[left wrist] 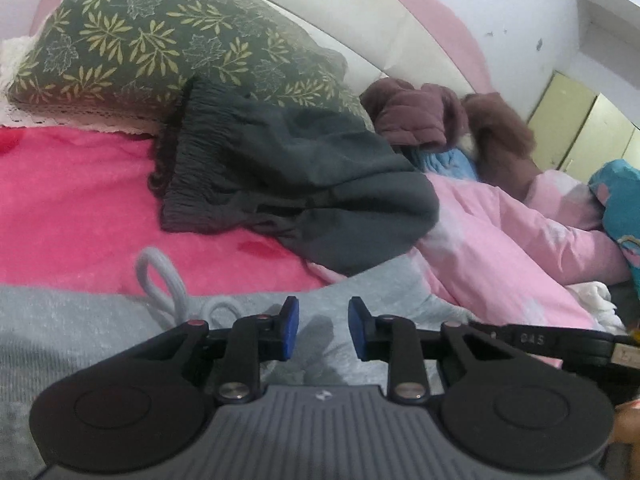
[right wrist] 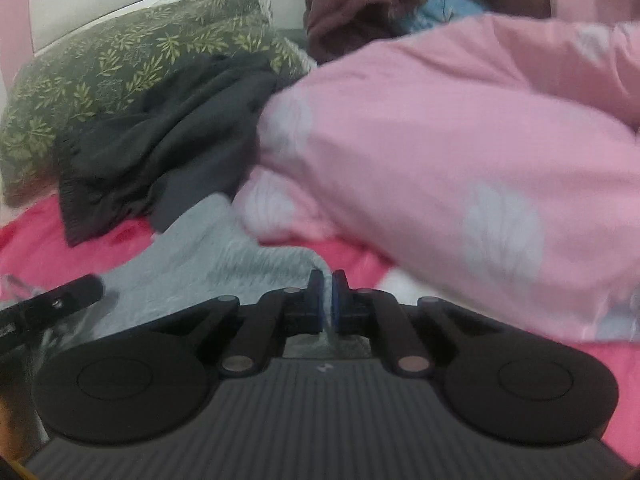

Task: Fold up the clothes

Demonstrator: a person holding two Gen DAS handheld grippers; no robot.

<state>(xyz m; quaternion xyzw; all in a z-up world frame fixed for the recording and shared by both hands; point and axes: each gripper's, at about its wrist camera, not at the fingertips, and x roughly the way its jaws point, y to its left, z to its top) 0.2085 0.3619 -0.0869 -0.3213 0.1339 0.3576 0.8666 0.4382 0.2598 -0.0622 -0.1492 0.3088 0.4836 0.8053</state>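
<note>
A light grey knit garment (left wrist: 60, 320) with a looped white drawstring (left wrist: 160, 280) lies on the bright pink bed sheet (left wrist: 72, 200). My left gripper (left wrist: 324, 326) hovers over its edge, and its blue pads stand apart with only cloth and shadow beneath the gap. In the right wrist view the same grey garment (right wrist: 208, 248) runs up to my right gripper (right wrist: 328, 300), which is shut on a thin fold of it. A dark grey garment (left wrist: 300, 184) lies crumpled just beyond, against the pillow.
A green leaf-print pillow (left wrist: 160, 40) leans on the white headboard (left wrist: 360, 20). A pink quilt with white blotches (right wrist: 440, 140) bulges on the right, close to the grey garment. A brown padded jacket (left wrist: 420, 116) and blue clothing (left wrist: 448, 164) are heaped behind it.
</note>
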